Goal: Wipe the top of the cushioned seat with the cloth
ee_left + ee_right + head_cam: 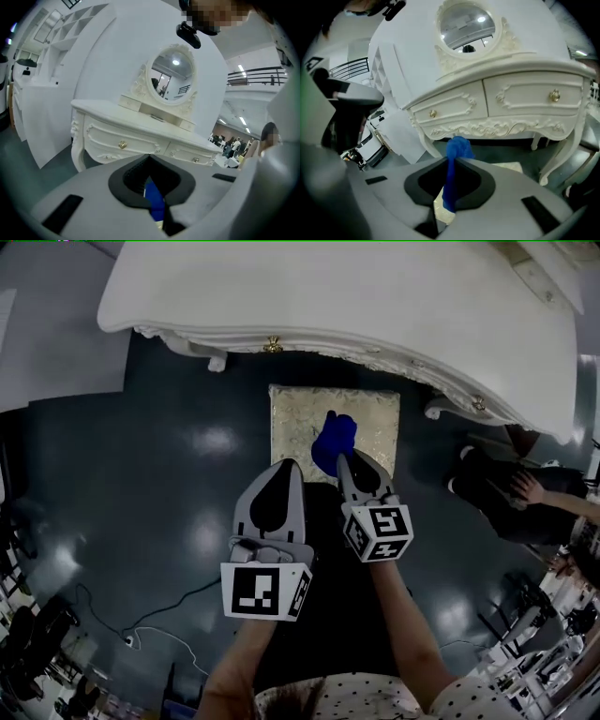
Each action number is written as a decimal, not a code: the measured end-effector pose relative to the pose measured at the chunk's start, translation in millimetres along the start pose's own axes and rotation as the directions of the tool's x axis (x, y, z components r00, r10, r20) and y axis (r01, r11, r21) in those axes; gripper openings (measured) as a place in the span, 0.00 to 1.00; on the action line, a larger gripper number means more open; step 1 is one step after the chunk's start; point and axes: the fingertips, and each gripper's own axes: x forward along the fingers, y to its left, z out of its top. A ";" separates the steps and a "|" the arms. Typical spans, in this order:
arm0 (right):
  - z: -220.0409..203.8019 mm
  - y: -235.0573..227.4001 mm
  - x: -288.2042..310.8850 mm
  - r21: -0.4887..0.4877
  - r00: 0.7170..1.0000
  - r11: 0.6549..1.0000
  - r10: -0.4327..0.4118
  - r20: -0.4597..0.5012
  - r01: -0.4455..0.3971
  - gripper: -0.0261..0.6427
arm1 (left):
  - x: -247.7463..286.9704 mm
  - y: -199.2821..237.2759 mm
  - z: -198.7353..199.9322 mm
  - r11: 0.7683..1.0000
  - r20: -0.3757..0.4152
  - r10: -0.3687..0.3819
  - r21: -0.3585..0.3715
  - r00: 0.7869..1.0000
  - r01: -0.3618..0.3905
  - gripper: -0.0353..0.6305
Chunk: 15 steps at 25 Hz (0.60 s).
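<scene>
Floor (159, 484): dark, open room at the seat's 9 o'clock.
Dressing table (375, 306): white, front edge just past the seat's 12 o'clock edge.
Cushioned seat (295, 423): square, gold-patterned.
Left gripper (289, 465): jaws together, empty, at the seat's 6 o'clock edge.
Right gripper (345, 457): clamped on the cloth.
Cloth (333, 442): blue, bunched over the seat's centre-right.

Head view high overhead, facing steeply down on the cushioned seat (291, 423), left gripper view and right gripper view low and close behind their own jaws, looking about level toward the white dressing table (136, 138) — shared by all three, as is the blue cloth (458, 147).
</scene>
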 end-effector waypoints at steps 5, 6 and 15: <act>72.1 -45.6 -71.5 0.019 0.990 0.995 -0.100 0.096 0.099 0.11 | 8.7 -53.9 52.8 0.991 0.049 -0.126 0.061 0.991 0.123 0.05; 88.1 -51.0 -85.4 0.018 0.986 0.994 -0.109 0.123 0.107 0.11 | 8.8 -64.2 64.7 0.986 0.060 -0.149 0.080 0.987 0.144 0.05; 199.2 -54.1 -214.3 -0.004 0.935 0.990 -0.134 0.329 0.143 0.11 | -40.1 -121.6 181.4 0.971 0.261 -0.208 0.172 0.943 0.167 0.05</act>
